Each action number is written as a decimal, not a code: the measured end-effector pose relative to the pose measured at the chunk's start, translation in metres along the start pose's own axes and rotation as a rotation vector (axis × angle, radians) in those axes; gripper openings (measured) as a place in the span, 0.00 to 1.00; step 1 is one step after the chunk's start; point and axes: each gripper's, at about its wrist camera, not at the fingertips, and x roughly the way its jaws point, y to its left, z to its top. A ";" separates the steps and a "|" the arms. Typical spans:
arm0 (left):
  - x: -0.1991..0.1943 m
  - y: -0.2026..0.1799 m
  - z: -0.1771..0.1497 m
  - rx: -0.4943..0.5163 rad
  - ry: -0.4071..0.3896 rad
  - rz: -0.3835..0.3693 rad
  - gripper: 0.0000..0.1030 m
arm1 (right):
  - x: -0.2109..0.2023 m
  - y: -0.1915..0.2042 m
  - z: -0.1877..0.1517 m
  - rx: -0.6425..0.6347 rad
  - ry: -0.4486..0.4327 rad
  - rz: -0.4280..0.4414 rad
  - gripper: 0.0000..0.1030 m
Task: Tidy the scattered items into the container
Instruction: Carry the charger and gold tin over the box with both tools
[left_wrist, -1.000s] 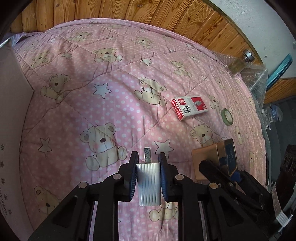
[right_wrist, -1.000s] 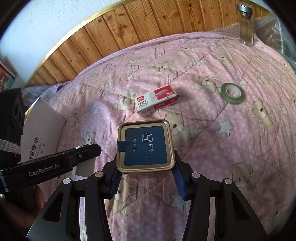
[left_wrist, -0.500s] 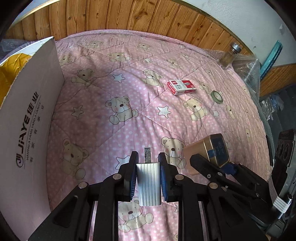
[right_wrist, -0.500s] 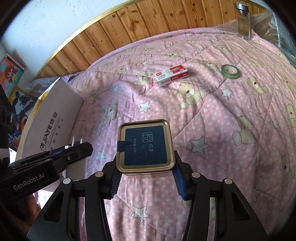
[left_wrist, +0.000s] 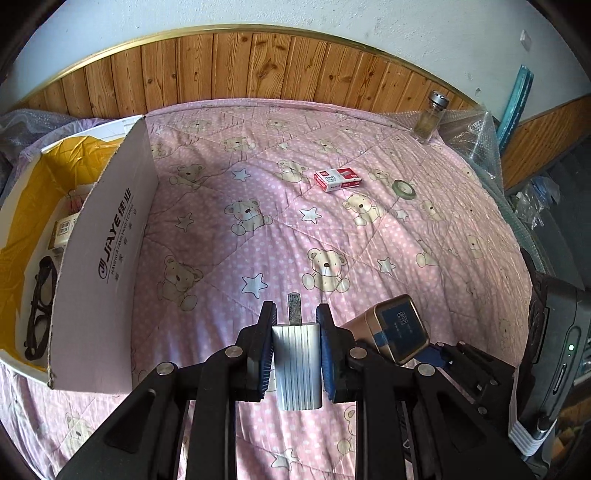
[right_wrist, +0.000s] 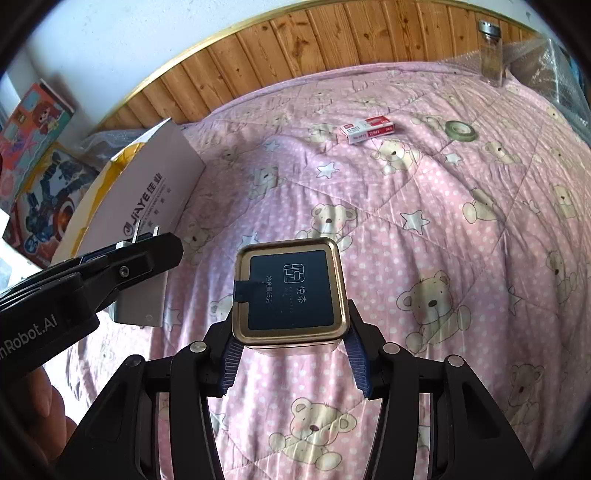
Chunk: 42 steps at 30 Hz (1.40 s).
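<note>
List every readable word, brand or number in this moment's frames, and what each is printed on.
"JiAYE" with Chinese characters: side flap of the white cardboard box.
"nRobot.AI", start cut off by the frame edge: body of the black left gripper.
"15", beside Chinese text: dark label on the gold square tin in the right gripper.
Red and white staple box: print too small.
Small carton inside the box: unreadable.
</note>
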 end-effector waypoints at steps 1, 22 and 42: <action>-0.004 -0.001 -0.002 0.003 -0.007 0.001 0.22 | -0.003 0.003 -0.002 -0.007 -0.004 0.001 0.51; -0.073 0.022 -0.041 -0.036 -0.123 0.011 0.22 | -0.033 0.065 -0.042 -0.126 -0.002 0.034 0.51; -0.119 0.079 -0.041 -0.109 -0.221 0.006 0.22 | -0.042 0.136 -0.034 -0.259 -0.020 0.066 0.51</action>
